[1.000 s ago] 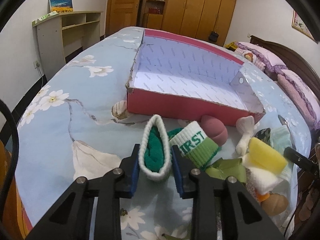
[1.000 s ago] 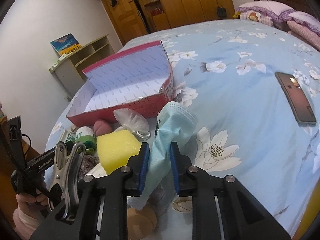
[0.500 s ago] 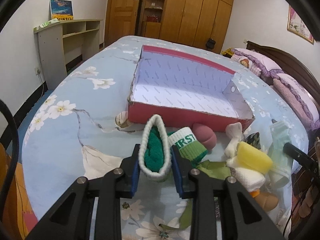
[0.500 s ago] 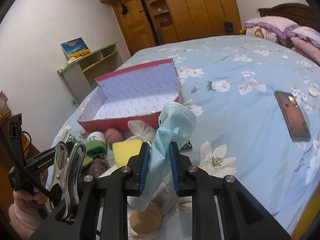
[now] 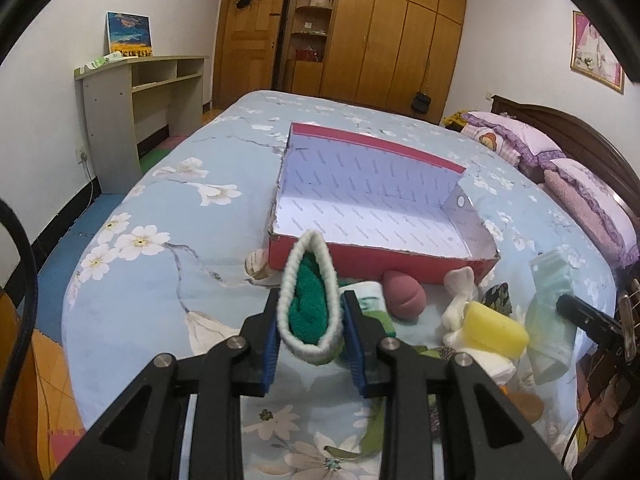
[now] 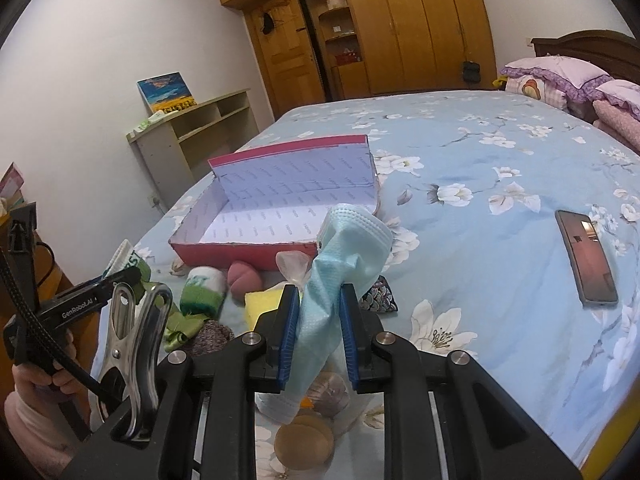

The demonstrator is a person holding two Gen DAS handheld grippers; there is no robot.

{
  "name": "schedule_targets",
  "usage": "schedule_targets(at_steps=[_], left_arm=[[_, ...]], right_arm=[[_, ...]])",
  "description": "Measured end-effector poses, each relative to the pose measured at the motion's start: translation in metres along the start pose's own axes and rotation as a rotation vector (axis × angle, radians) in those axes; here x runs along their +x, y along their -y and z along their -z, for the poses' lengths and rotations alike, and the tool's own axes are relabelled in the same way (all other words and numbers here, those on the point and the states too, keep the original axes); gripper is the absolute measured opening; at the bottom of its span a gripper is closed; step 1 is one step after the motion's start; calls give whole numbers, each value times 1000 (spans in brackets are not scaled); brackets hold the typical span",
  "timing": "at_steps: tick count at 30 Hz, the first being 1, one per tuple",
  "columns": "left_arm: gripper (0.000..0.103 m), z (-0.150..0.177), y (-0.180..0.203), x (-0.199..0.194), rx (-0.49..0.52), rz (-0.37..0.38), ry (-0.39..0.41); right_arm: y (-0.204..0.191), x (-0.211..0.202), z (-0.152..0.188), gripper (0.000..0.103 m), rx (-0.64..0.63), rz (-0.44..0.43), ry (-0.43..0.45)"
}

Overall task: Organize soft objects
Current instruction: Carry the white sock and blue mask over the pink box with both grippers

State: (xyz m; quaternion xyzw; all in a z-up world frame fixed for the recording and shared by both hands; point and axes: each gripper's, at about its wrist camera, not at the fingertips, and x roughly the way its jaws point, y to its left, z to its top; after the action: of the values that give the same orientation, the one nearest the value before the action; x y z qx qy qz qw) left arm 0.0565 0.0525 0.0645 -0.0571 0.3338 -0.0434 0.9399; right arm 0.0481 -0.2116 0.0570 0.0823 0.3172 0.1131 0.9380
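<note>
two tools loaded, box dead ahead of both

both tools are full right now. left tool [image 5: 310,328] is clamped on a white-rimmed green knit sock [image 5: 310,300], pads pressing its sides, the sock's cuff standing up as a tall narrow loop between the blue pads. right tool [image 6: 318,332] is clamped on a pale blue face mask [image 6: 340,264], which sticks up above the pads and also droops down below them.

the relation that matters: the red cardboard box [image 5: 384,258] with the white lining sits on the bed [image 5: 160,208] straight in front of each tool, open top up, nothing inside that i can see. its long side runs across the left wrist view, so the near red wall is the thing to clear. from the left view the sock's tip already overlaps that near wall. from the right view the box [image 6: 240,250] lies ahead and a bit to the left of the mask, so i'd guess the left tool has the straighter line in.

rest of the pile is still on the bedspread between tools and box: pink sponge ball [image 5: 404,296], yellow sponge [image 5: 494,332], another rolled green and white sock [image 6: 202,290]. a phone [image 6: 586,260] lies well off to the right, not part of this.

my read is the next bit is carry forward over the near wall, then let go. floppy mask could snag on the rim.
</note>
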Motion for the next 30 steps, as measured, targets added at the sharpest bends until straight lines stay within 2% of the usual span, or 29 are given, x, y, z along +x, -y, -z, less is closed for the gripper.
schedule_targets(at_steps=[15, 17, 22, 27, 30], left_arm=[[30, 33, -34, 24, -56, -77, -110], [30, 35, -36, 25, -56, -77, -112], [40, 37, -38, 22, -62, -69, -105], [41, 37, -36, 18, -45, -67, -92], [28, 36, -36, 17, -54, -61, -89]], right_arm=[[0, 4, 4, 22, 5, -8, -16], [-1, 5, 5, 22, 6, -7, -17], [0, 6, 5, 22, 6, -7, -21], [0, 7, 5, 22, 8, -7, -21], [0, 6, 5, 22, 5, -6, -21]])
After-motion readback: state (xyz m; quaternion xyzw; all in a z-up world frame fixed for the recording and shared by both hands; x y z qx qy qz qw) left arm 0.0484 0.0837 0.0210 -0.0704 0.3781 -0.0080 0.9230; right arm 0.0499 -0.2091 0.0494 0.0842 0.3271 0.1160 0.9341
